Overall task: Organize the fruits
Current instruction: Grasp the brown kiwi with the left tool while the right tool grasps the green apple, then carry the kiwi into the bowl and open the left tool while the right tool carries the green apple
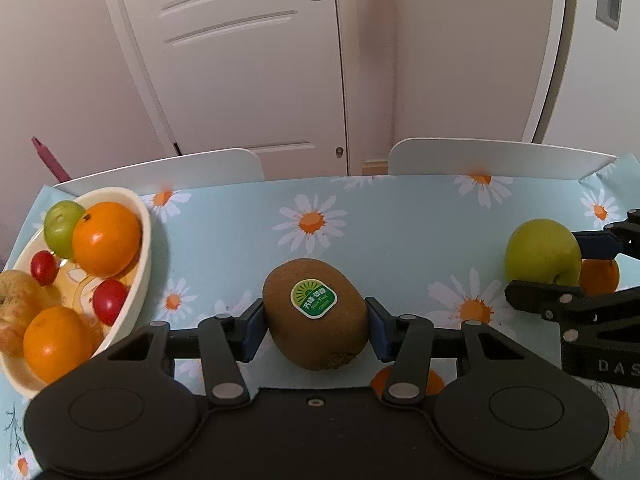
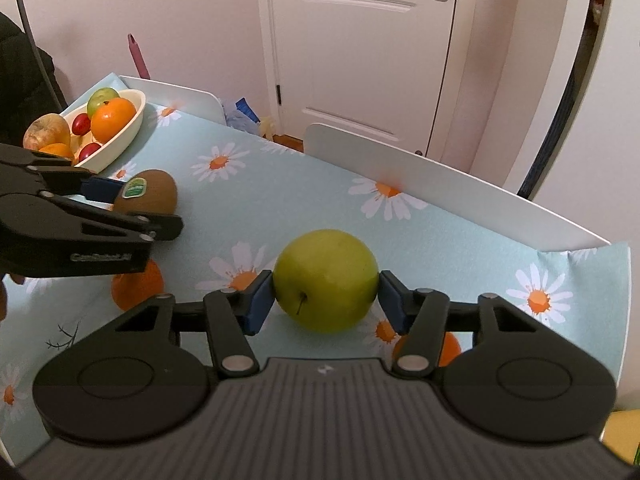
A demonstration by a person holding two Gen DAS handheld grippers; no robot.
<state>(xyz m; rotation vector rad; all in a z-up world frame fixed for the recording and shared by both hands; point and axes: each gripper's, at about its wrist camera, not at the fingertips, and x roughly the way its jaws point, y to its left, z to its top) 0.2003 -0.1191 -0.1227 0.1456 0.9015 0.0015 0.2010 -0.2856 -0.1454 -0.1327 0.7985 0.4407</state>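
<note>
My left gripper [image 1: 315, 326] is shut on a brown kiwi [image 1: 316, 312] with a green sticker, held over the daisy tablecloth. It also shows in the right wrist view [image 2: 146, 194]. My right gripper [image 2: 326, 298] is shut on a green apple [image 2: 326, 280], which shows at the right in the left wrist view [image 1: 542, 254]. A cream oval bowl [image 1: 140, 276] at the left holds two oranges, a green fruit, red fruits and a pale apple. Loose oranges lie on the cloth: one [image 2: 138, 284] under the left gripper, one [image 2: 448, 348] under my right gripper.
The table [image 2: 304, 208] has a light blue daisy cloth. White chair backs [image 1: 496, 158] stand along the far edge. A white door [image 1: 248, 60] and a wall are behind. A pink handle [image 1: 50, 160] sticks up at the far left.
</note>
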